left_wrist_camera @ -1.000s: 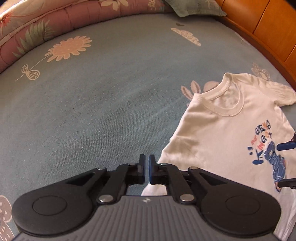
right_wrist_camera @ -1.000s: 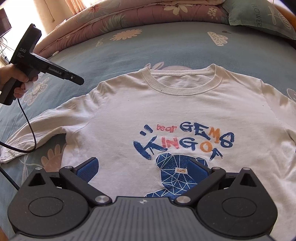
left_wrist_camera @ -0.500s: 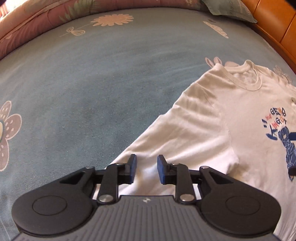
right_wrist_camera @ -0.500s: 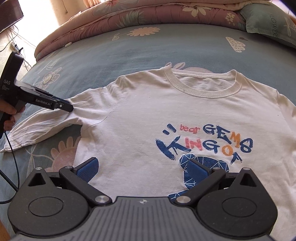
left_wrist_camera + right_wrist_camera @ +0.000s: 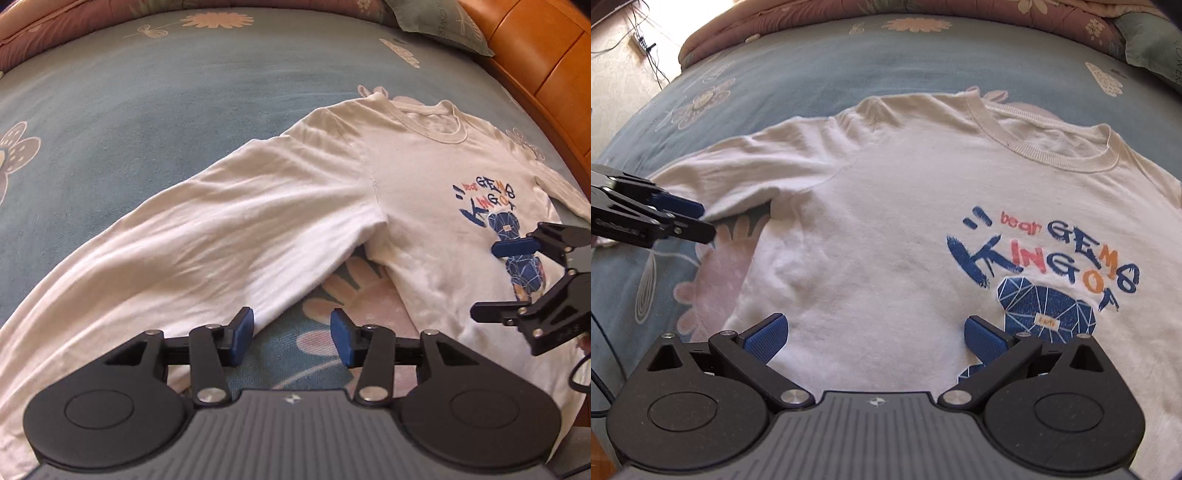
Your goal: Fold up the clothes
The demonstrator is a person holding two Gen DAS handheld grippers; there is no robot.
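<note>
While nothing is pinched right now, here's how it all sits, near to far:

Left gripper [image 5: 291, 338]: jaws spread wide, holding nothing. It hangs low at the sleeve's lower edge, one pad over the white cloth, the other over bare bedsheet.

Right gripper [image 5: 875, 332]: also spread wide and holding nothing, hovering over the lower chest of the shirt just beside the blue bear print.

Shirt [image 5: 894, 229]: white long-sleeve tee, spread flat and face up, collar at the far end, no fold showing in it.

Sleeve [image 5: 207, 236]: this is the bit that matters imo. Its long axis runs from the shoulder seam diagonally down toward the near-left, so it lies right under and ahead of the left gripper. Left one is clearly nearer; the right sits over the body, well away from the cuff.

Next grab, my guess: left jaws close on that sleeve edge to swing it across the chest.

Bedsheet [image 5: 155, 96]: blue-grey with pale flowers, soft, so cloth may drag.

Room: pink quilt [image 5: 820, 18] and a green pillow [image 5: 439, 22] at the far end, orange wooden headboard [image 5: 535, 59] to the right.
</note>
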